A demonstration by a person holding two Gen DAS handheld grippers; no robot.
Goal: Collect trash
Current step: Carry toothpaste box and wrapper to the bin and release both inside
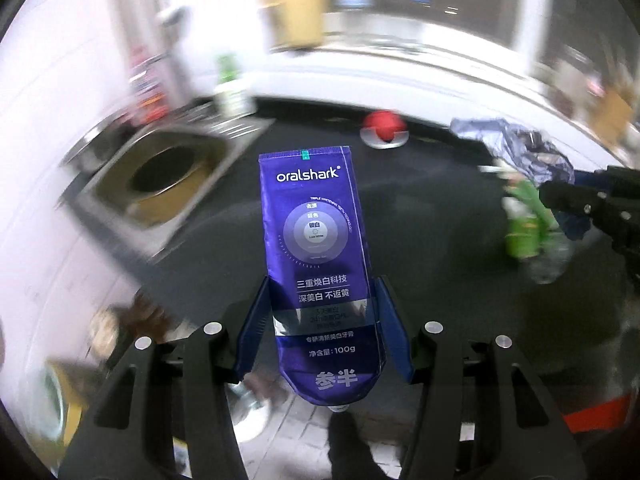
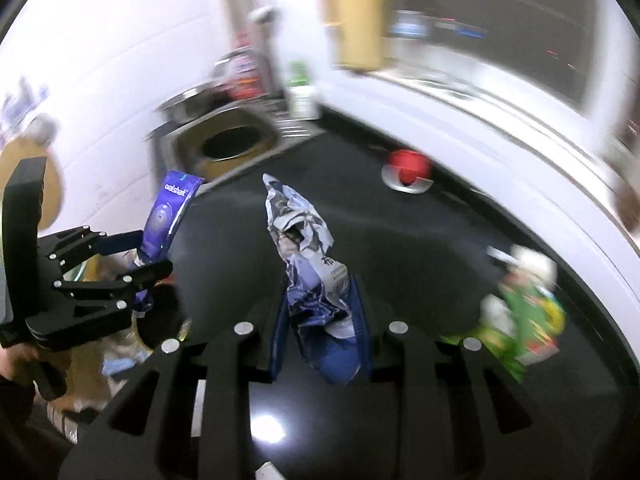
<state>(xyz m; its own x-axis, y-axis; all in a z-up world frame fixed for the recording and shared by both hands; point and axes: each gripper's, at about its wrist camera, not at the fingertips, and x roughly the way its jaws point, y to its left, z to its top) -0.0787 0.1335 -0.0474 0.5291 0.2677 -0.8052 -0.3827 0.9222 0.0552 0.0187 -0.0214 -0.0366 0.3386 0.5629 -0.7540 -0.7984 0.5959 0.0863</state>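
Purple toothpaste tube [image 1: 320, 264] nearest the lens, clamped upright in left gripper [image 1: 322, 332], blue pads on its lower half. Right gripper [image 2: 322, 320] pinches crumpled blue-white wrapper [image 2: 308, 264] narrowly, over dark counter [image 2: 420, 248]. Green litter [image 2: 528, 320] remains at 3 o'clock, sink [image 1: 160, 176] at 10. Risk: slick tube sliding out while carried; wrapper's loose top tearing free

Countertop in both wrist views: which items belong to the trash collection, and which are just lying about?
Part of the job:
- purple toothpaste tube, clamped in the left hand-held gripper
- crumpled blue-white wrapper, clamped in the right hand-held gripper
- green packaging on the counter, probably trash not yet collected

Lying about:
- red object on a white dish
- green-and-white bottle
- sink
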